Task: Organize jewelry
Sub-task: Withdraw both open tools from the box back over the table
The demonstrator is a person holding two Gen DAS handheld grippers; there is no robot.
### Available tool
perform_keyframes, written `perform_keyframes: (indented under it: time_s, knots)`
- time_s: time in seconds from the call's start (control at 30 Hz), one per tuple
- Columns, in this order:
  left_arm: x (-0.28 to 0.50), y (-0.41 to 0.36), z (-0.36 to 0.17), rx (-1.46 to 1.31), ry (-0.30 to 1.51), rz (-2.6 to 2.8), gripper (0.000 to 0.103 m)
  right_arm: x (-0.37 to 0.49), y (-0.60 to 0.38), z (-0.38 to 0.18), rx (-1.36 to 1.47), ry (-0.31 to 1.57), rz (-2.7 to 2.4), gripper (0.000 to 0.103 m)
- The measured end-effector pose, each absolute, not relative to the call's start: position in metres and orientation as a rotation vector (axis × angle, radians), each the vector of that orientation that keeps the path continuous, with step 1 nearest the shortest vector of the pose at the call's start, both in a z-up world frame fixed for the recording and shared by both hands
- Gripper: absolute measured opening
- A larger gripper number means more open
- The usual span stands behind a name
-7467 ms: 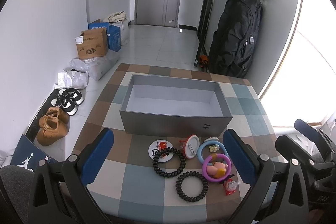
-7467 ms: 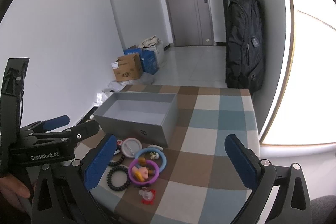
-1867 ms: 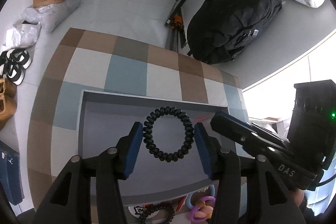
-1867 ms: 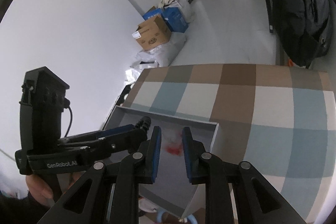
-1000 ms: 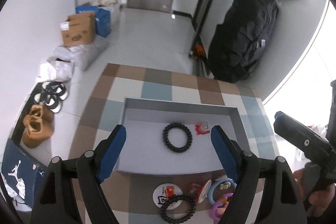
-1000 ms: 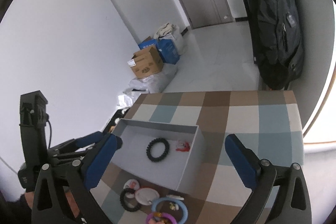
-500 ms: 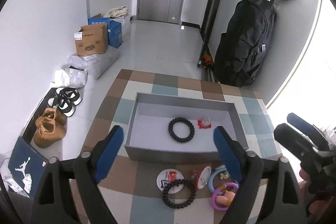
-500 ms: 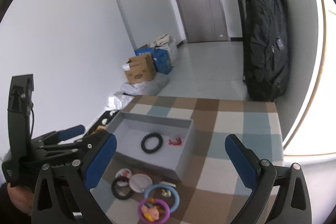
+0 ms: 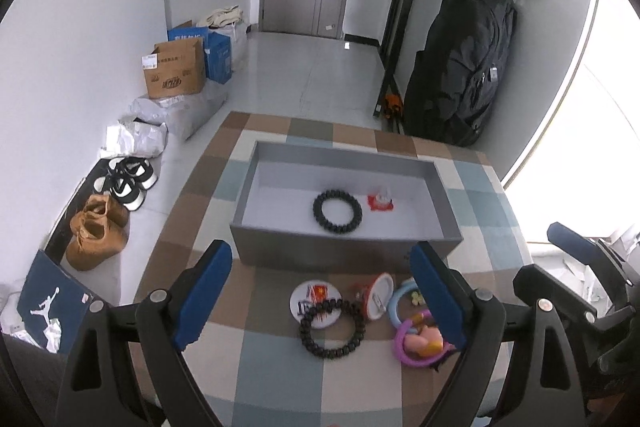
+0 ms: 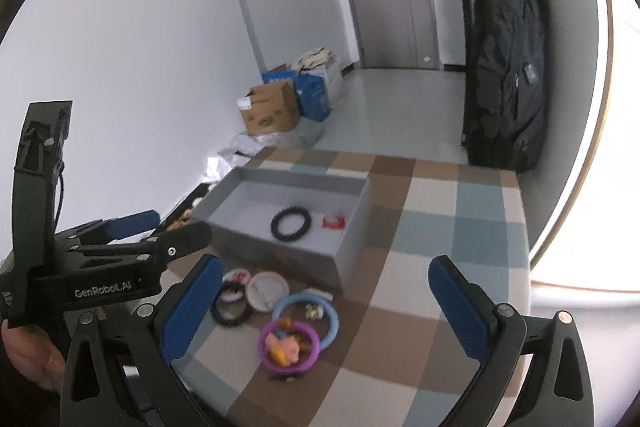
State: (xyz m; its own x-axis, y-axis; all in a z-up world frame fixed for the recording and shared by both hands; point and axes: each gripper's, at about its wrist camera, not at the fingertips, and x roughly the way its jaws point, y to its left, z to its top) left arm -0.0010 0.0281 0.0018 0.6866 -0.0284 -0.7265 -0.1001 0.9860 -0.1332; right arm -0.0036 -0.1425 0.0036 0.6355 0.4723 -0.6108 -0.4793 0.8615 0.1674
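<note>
A grey open box (image 9: 344, 255) (image 10: 280, 251) stands on the checked table. Inside lie a black coil bracelet (image 9: 337, 209) (image 10: 291, 223) and a small red-and-white piece (image 9: 381, 199) (image 10: 333, 221). In front of the box lie a black bead bracelet (image 9: 332, 328) (image 10: 231, 311), a white round badge (image 9: 311, 299), a white compact (image 9: 378, 294) (image 10: 266, 286), a blue ring (image 9: 400, 301) (image 10: 308, 315) and a purple ring with a toy (image 9: 420, 341) (image 10: 288, 343). My left gripper (image 9: 320, 301) is open and empty above the loose pieces. My right gripper (image 10: 320, 305) is open and empty.
The table's right edge runs by a bright window. A black backpack (image 9: 460, 67) hangs behind the table. Shoes (image 9: 100, 227) and cardboard boxes (image 9: 174, 69) lie on the floor to the left. The other gripper shows at the right edge of the left wrist view (image 9: 580, 267).
Both grippers have pulled back from the box, open and empty. The black coil bracelet and the red piece stay in the box.
</note>
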Motion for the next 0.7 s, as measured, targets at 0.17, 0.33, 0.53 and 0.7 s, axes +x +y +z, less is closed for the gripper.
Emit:
perform_keyframes:
  time_s: [0.17, 0.33, 0.53, 0.7]
  knots:
    - [-0.007, 0.028, -0.003, -0.174, 0.838, 0.042, 0.088, -0.012, -0.145, -0.006, -0.030, 0.730, 0.545, 0.103]
    - [-0.008, 0.028, -0.010, -0.189, 0.873, 0.039, 0.088, -0.019, -0.142, -0.015, -0.069, 0.761, 0.561, 0.103]
    - [-0.008, 0.033, -0.020, -0.204, 0.931, 0.048, 0.088, -0.023, -0.131, -0.032, -0.135, 0.834, 0.576, 0.102]
    - [-0.010, 0.039, -0.021, -0.207, 0.935, 0.061, 0.088, -0.024, -0.123, -0.040, -0.158, 0.878, 0.573, 0.102]
